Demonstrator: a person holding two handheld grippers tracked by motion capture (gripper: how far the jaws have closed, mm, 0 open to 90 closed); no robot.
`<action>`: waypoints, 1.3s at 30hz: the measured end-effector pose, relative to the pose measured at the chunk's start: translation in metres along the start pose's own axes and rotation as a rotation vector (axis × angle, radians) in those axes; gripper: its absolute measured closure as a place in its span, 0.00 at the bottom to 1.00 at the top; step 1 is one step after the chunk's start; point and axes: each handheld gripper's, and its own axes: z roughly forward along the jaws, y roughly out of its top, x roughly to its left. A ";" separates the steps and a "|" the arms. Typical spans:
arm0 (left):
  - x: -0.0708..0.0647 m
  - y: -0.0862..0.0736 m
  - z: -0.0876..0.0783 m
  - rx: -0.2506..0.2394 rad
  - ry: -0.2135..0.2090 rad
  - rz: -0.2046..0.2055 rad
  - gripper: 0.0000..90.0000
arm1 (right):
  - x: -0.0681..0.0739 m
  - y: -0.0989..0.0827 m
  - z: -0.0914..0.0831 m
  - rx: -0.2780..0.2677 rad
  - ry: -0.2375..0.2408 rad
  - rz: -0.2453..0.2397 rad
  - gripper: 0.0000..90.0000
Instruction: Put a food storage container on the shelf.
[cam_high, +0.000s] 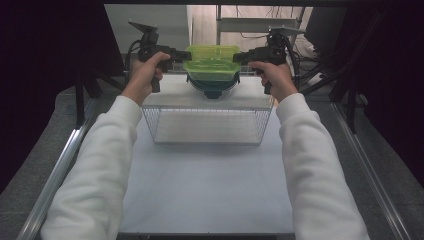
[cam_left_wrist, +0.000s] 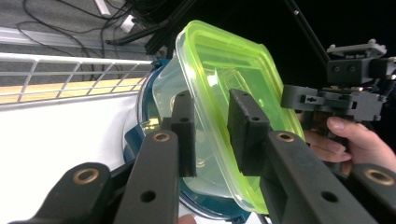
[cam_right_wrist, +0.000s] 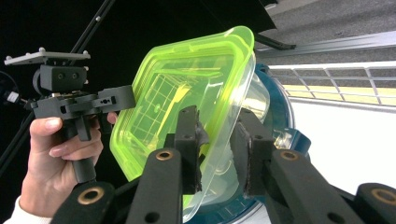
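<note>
Both claws pinch one thing between them: the left claw (cam_high: 179, 53) grips the left rim of a clear food container with a lime-green lid (cam_high: 212, 58), and the right claw (cam_high: 241, 56) grips its right rim. In the left gripper view the left claw (cam_left_wrist: 212, 126) has one pad on the clear wall and the other on the lid face, with the green rim between them. In the right gripper view the right claw (cam_right_wrist: 219, 140) clamps the opposite rim the same way.

The container (cam_left_wrist: 224, 79) is held lid-up and roughly level in the high view, its long axis running left to right between the two claws. It sits just above or on a dark teal round bowl (cam_high: 212, 89); whether they touch I cannot tell. In the gripper views the bowl (cam_right_wrist: 275, 107) lies right against the clear base. The pair is at the far end of the white counter (cam_high: 205, 185), beyond a wire basket (cam_high: 207, 125) that stands on the counter.

The left hand (cam_high: 145, 75) and right hand (cam_high: 275, 77) wrap the claw handles, forearms in white sleeves (cam_high: 100, 170) reaching forward and slightly inward, wrists raised. The right hand (cam_left_wrist: 355, 140) appears in the left gripper view, the left hand (cam_right_wrist: 56, 158) in the right one.

No writing or brand can be read on anything.
</note>
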 end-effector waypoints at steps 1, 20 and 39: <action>0.001 0.000 0.000 0.001 -0.004 -0.003 0.82 | 0.000 0.000 0.000 0.002 0.000 0.009 0.79; -0.008 -0.003 -0.011 -0.100 0.048 0.116 0.37 | 0.020 -0.008 -0.009 -0.132 -0.108 -0.155 0.38; -0.023 -0.041 -0.053 -0.109 0.085 0.260 0.34 | 0.030 -0.046 -0.054 -0.095 -0.056 -0.392 0.38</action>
